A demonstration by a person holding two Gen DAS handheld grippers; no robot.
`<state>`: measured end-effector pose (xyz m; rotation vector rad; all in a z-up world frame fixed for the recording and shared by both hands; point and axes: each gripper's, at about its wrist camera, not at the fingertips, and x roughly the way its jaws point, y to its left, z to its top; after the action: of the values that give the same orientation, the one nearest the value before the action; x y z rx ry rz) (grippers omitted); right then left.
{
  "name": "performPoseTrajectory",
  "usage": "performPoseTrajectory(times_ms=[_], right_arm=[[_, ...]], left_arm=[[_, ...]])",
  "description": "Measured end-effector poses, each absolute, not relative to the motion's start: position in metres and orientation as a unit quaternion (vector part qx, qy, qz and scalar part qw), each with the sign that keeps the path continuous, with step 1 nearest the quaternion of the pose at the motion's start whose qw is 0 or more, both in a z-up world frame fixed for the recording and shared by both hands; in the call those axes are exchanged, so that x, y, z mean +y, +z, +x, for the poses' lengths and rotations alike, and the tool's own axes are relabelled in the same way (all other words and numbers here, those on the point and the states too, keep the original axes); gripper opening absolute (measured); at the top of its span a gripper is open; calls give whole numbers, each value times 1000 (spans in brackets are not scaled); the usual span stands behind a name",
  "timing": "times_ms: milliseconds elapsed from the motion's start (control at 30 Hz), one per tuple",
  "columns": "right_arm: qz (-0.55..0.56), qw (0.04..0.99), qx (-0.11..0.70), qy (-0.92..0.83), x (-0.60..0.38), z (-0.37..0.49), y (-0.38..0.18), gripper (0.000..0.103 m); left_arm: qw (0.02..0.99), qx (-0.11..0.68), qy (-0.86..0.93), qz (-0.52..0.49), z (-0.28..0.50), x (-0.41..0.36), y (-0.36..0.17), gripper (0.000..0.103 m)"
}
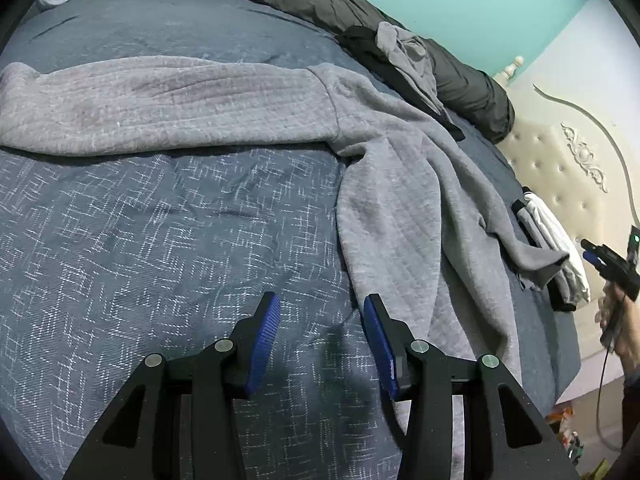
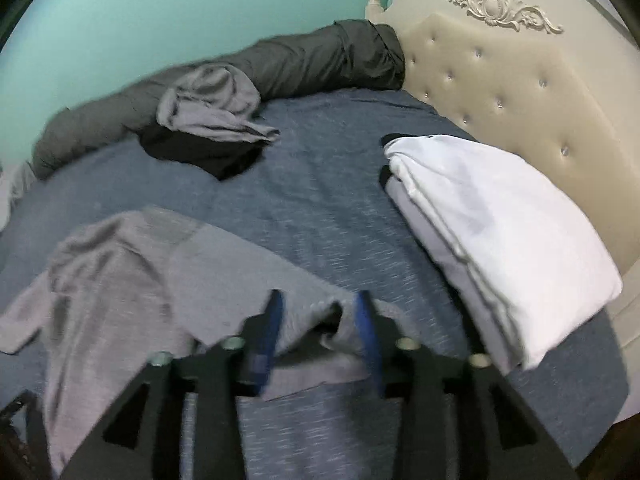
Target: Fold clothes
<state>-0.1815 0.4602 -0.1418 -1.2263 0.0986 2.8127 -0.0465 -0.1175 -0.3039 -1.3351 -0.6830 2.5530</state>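
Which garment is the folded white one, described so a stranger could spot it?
Start at the cream tufted headboard. On the blue bedspread just in front of it lies the folded white garment, a neat stack. The other clothes are grey or black and lie loose or crumpled.

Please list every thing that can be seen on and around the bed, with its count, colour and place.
sweatshirt: one, light grey, spread across the bed
bedspread: one, blue with a white pattern, covers the bed
bolster: one, dark grey, along the turquoise wall
crumpled garment: one, grey, on a black garment beside the bolster
folded pile: one, white on top, near the headboard
headboard: one, cream, tufted
left gripper: open, over the bedspread
right gripper: open, over the sweatshirt's sleeve
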Motion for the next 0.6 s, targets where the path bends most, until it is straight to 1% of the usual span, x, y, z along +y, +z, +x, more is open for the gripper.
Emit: performPoseTrajectory(times_ms=[33,100,300,467,533,600], right_arm=[[-395,20,47,917,456,-173,-142,55],[-403,-35,95,910,443,-159,-147,56],[-504,-150,159,836,384,-130,-204,56],[-570,-198,163,781,334,-106,-246,56],[-585,-209,159,768,320,-99,-258,57],[-598,-214,159,756,312,-94,-267,57]], left_arm=[[92,-230,858,-450,-47,-117,-304,47],[98,-230,855,-455,-47,-113,-305,47],[124,-237,844,-464,-43,-103,-304,47],[134,-253,835,-469,-38,-99,-299,48],[142,-249,837,-465,-35,-95,-291,52],[147,-245,839,-464,-31,-91,-285,54]])
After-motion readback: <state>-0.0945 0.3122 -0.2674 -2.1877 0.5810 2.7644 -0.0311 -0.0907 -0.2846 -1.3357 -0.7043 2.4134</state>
